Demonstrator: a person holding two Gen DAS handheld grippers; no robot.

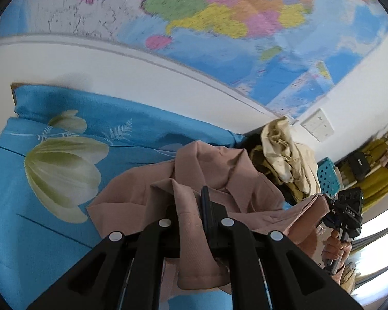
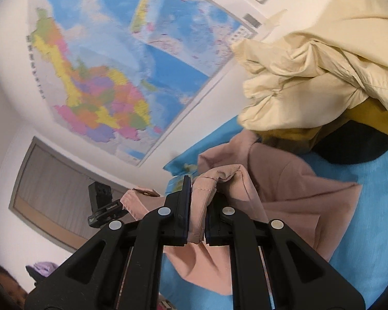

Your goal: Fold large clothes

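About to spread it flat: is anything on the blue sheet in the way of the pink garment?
The open stretch of blue sheet shows nothing on it. A heap of cream and mustard clothes sits right behind the pink garment, bordering it.

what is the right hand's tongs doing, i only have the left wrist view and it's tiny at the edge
Observer: The right tongs are shut on a bunched fold of the pink garment.

Operator: anything piled near it

Observer: A cream garment sits heaped over a mustard one and a dark one, past the pink cloth.

Operator: left tongs visible from there

Observer: Only part of the black left device, pink cloth beside it.
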